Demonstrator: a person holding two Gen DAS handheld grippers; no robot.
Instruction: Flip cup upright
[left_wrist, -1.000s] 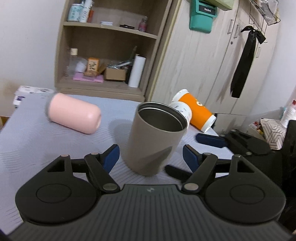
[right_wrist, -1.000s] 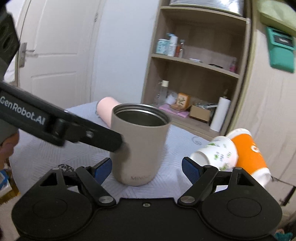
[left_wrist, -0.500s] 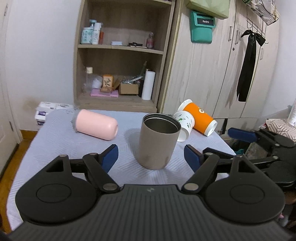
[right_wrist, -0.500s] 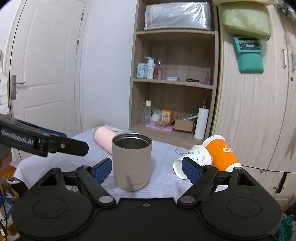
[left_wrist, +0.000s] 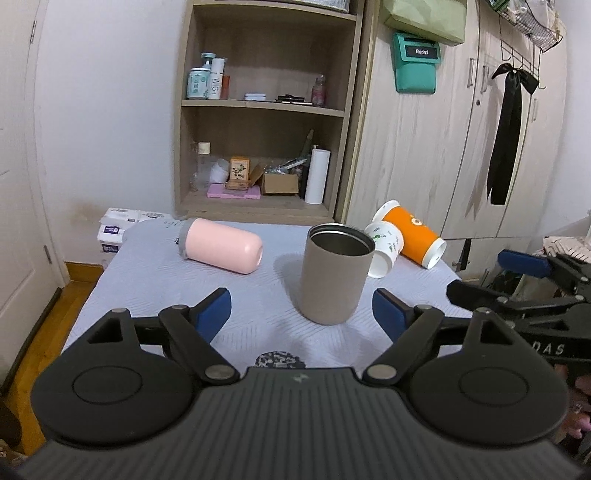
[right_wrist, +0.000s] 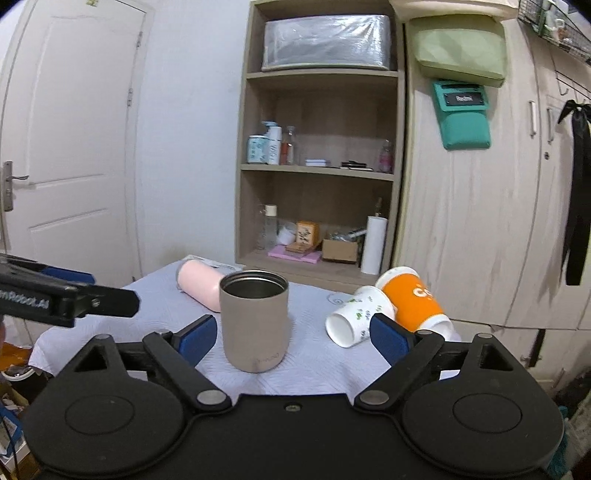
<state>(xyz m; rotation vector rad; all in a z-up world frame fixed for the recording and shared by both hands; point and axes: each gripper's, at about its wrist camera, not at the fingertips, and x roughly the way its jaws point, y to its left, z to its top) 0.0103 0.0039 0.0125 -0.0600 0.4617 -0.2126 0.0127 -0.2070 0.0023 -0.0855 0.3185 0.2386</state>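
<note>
A taupe steel-lined cup (left_wrist: 334, 273) stands upright, mouth up, on the pale quilted table (left_wrist: 155, 280); it also shows in the right wrist view (right_wrist: 254, 319). My left gripper (left_wrist: 302, 314) is open and empty, drawn back short of the cup. My right gripper (right_wrist: 293, 334) is open and empty, also back from the cup. A pink cup (left_wrist: 221, 250) lies on its side at the left. A white floral cup (left_wrist: 384, 248) and an orange cup (left_wrist: 412, 236) lie on their sides at the right.
The right gripper shows at the right edge of the left wrist view (left_wrist: 524, 284); the left gripper's arm shows at the left of the right wrist view (right_wrist: 66, 297). A wooden shelf unit (left_wrist: 258, 110) and wardrobe (left_wrist: 443, 140) stand behind the table.
Both grippers have pulled back and up from the taupe cup, which stays upright on the table. The cup looks smaller and farther in both views.
</note>
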